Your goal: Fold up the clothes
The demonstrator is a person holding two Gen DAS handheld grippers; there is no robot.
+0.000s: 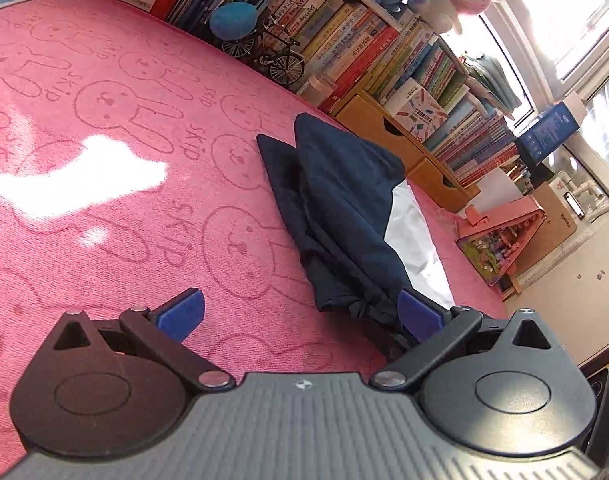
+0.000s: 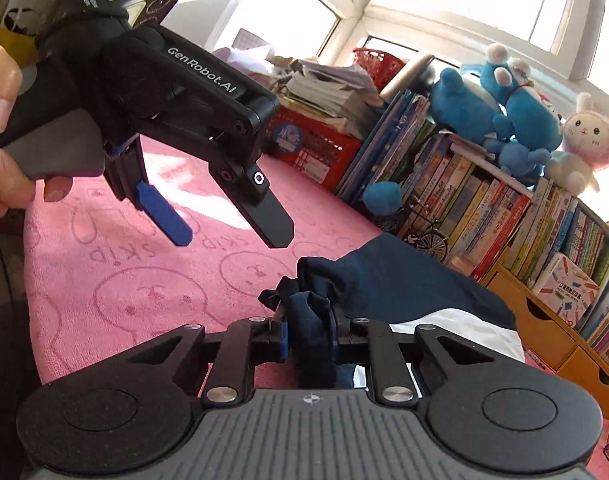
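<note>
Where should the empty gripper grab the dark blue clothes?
Probably the far pointed corner of the navy garment, coming from above, fingers straddling its edge. It lies flat and free there, while the right gripper already clamps the bunched near end. The left gripper is open.

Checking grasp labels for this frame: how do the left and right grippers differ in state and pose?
The left gripper is open with nothing between its fingers; the right gripper is shut on a bunched end of the navy blue fabric garment. The left gripper hangs above the pink rabbit-print towel, clear of the garment; the right gripper sits low at the garment's edge. Both share black bodies with blue finger pads.
</note>
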